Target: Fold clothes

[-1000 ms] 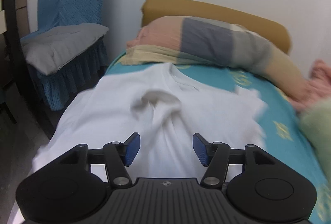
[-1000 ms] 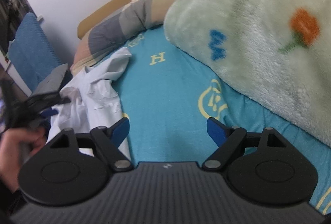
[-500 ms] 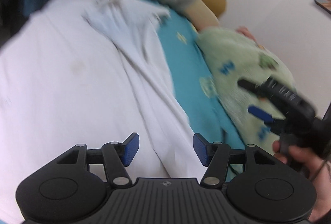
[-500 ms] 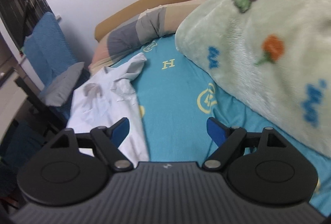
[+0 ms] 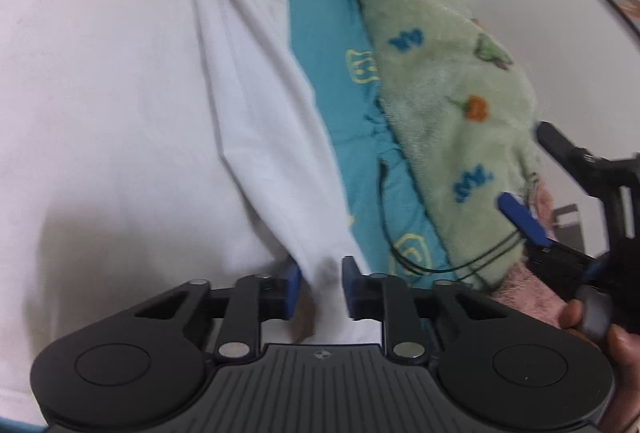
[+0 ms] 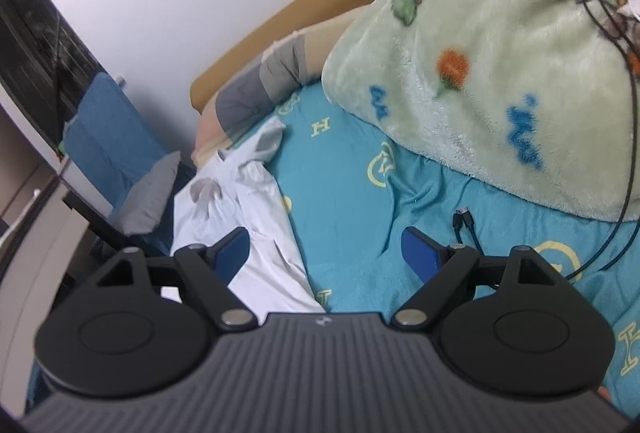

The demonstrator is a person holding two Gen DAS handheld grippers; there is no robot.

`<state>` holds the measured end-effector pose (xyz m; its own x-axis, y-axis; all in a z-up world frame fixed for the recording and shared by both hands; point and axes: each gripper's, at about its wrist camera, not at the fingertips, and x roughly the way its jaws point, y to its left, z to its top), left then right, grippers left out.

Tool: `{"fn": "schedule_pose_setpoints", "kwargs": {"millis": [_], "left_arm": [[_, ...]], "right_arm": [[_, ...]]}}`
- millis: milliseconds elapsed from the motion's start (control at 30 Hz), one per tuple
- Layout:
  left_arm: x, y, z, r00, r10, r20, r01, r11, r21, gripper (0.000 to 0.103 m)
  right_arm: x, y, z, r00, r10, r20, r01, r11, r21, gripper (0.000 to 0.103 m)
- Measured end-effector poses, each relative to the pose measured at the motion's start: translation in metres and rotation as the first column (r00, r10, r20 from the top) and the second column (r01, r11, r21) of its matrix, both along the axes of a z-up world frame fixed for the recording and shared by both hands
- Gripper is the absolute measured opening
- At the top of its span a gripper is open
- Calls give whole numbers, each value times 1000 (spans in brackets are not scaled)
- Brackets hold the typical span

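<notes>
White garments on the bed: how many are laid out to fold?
1: a crumpled white cotton shirt spread along the left side of the turquoise patterned bedsheet. Others may be hidden under the green fleece blanket.

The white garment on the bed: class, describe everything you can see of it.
The white garment is thin, soft-looking cloth, creased, with faint stains. It lies spread along the teal patterned bedsheet, one long fold running down its length, the far end crumpled near the striped pillow. Its near edge sits between the blue pads of the left gripper, whose jaws are closing. The right gripper hovers open, apart from it.
</notes>
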<state>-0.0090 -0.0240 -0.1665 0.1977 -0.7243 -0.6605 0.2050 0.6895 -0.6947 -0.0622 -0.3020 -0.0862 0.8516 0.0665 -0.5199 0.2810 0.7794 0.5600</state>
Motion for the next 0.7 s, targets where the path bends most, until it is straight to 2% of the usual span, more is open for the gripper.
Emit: {"fn": "schedule_pose_setpoints", "kwargs": {"millis": [67,167,333,467,600,700], "left_arm": [[-1,-1,6,1000,-22,15,23,999,-31,3],[-3,5,20,999,-22,30,24,998,-53,2],[1,40,51,999,9,-33,-13,992,-128,2],[6,70,66,994,67,-82,-75,991,-107,2],[3,91,72,991,94,-92,-94,996,5,1],[1,96,66,991,101,-83,-88,985,150,1]], "right_arm": [[4,3,-2,1000,14,-10,-14,1000,-6,85],[7,8,-4,999,32,-18,-32,999,-21,84],[9,11,-5,999,47,-27,-48,998,-32,84],[13,14,-4,998,66,-19,-67,997,-44,84],[15,17,-5,996,83,-22,-84,995,-47,84],[15,20,-5,996,90,-25,-91,994,-59,84]]}}
